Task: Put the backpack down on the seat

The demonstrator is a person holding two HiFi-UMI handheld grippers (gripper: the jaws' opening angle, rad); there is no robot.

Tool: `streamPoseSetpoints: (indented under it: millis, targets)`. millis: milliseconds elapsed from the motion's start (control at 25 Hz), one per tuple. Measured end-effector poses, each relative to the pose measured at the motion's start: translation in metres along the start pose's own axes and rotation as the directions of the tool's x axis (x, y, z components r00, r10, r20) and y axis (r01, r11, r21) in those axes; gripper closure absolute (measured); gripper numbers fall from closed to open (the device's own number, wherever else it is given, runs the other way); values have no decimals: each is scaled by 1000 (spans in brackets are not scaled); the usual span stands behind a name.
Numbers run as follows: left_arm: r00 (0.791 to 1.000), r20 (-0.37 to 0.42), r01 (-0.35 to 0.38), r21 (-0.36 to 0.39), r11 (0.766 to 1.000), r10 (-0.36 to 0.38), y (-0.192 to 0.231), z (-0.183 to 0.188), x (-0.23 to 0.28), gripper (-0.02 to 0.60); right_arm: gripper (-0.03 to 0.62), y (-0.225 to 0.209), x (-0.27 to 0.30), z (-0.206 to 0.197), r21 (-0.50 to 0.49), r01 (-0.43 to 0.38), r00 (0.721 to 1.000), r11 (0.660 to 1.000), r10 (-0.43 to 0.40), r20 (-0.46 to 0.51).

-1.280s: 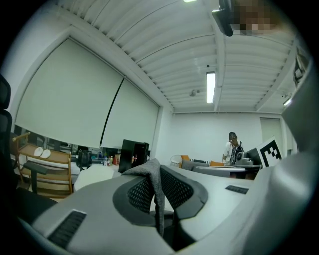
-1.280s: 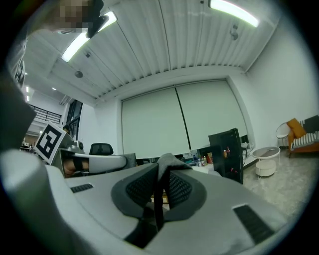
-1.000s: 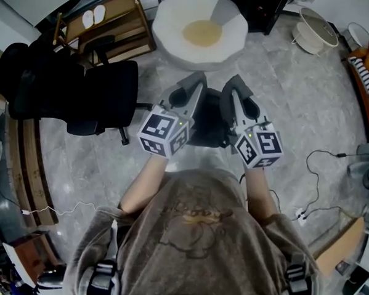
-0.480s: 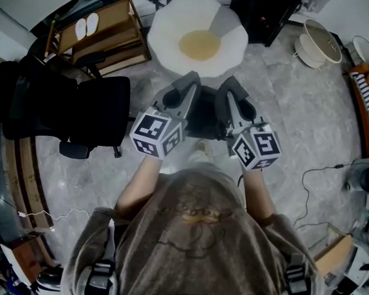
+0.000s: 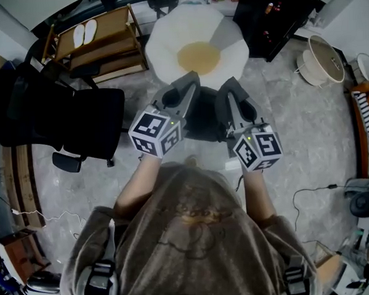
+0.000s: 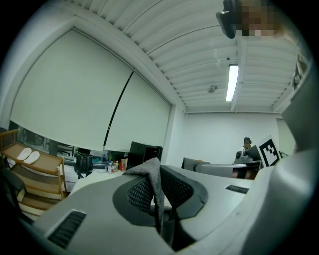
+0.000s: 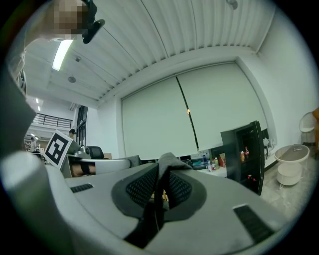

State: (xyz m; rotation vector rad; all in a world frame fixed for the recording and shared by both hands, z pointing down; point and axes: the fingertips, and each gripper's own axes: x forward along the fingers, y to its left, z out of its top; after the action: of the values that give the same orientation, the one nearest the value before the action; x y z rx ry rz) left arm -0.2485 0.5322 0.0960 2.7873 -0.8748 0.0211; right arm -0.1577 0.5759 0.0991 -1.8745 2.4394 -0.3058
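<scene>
Status: carrying stage, placement not yet done.

- Backpack [image 5: 203, 119]: hanging above the floor [image 5: 294, 113] between both tools, near the white seat [image 5: 166, 34] and apparently not touching it.
- Left tool [image 6: 157, 174]: pressed together on a fold of grey strap [image 6: 151, 185].
- Right tool [image 7: 160, 172]: likewise pinching a grey strap fold.

Remaining, by judgement: carry forward over the yellow cushion [image 5: 198, 53], lower until resting on the seat, then release both straps.

Count:
- one backpack
- two tools
- two strap folds gripped
- one white seat with one yellow cushion
- one black office chair [image 5: 90, 118]
- one wooden rack [image 5: 108, 46] holding one pair of slippers [image 5: 85, 33]
- one black cabinet [image 5: 276, 12]
</scene>
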Motion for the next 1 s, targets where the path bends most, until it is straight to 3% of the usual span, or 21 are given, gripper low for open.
streamPoseSetpoints:
  millis: [400, 1000]
  targets:
    - [1000, 3, 14, 33, 999, -14, 20, 16, 58, 551, 562, -48, 46, 20, 20, -8, 999, 1000, 7, 33]
    - [998, -31, 50, 16, 999, -50, 102, 14, 180, 551, 563, -137, 160, 13, 71, -22, 1000, 997, 21, 3]
